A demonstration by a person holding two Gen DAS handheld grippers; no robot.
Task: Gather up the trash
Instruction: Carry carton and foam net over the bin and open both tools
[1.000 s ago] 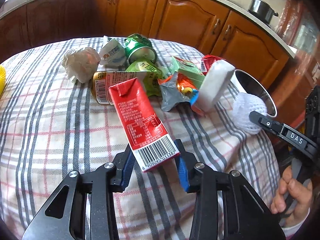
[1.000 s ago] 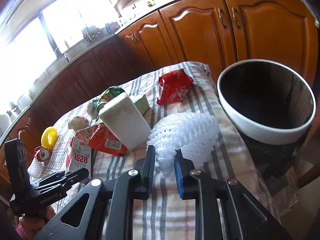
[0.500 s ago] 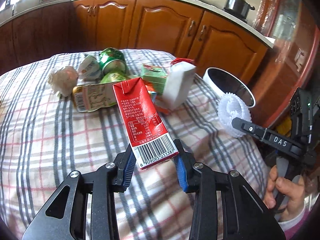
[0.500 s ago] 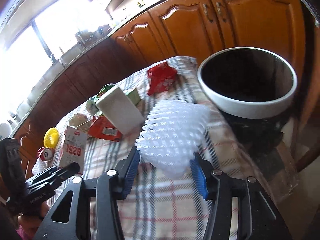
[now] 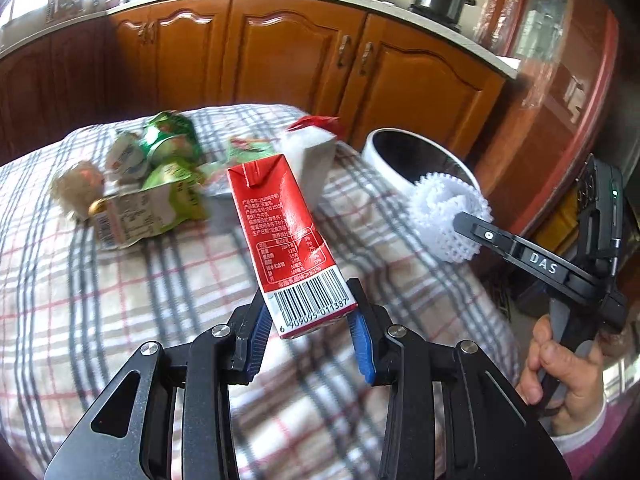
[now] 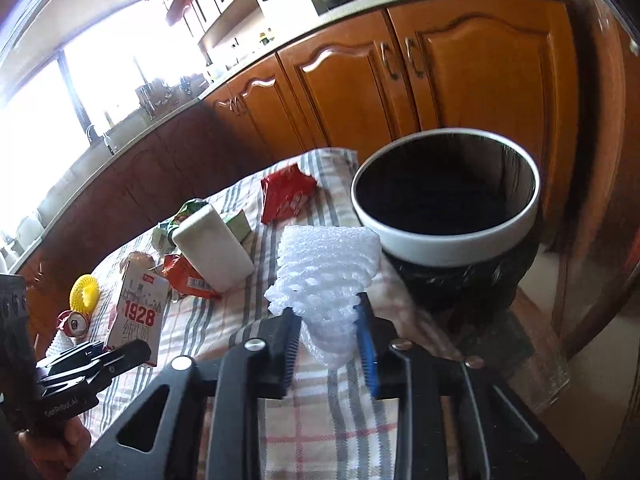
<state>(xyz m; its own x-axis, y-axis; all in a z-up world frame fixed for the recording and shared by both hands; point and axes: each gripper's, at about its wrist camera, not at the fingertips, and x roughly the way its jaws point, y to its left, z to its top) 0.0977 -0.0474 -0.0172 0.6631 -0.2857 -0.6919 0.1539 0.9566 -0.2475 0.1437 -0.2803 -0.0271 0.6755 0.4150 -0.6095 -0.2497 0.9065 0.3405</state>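
Observation:
My left gripper (image 5: 310,322) is shut on a red milk carton (image 5: 282,232) and holds it above the checked tablecloth (image 5: 120,300). The carton also shows in the right wrist view (image 6: 138,308). My right gripper (image 6: 328,346) is shut on a white foam net sleeve (image 6: 326,276), lifted just before the bin. In the left wrist view the sleeve (image 5: 448,216) hangs by the bin's rim. The bin (image 6: 448,240) has a white rim and black liner, standing past the table's right end; it also shows in the left wrist view (image 5: 384,160).
Trash lies on the table: a white foam block (image 6: 212,246), red wrapper (image 6: 286,196), green packets and cans (image 5: 168,148), a gold can (image 5: 132,216), crumpled tissue (image 5: 76,188), yellow net (image 6: 84,292). Wooden cabinets (image 5: 288,60) stand behind.
Both grippers rose and swung toward the bin with their loads. The foam sleeve left the table and now hangs close to the bin's rim.

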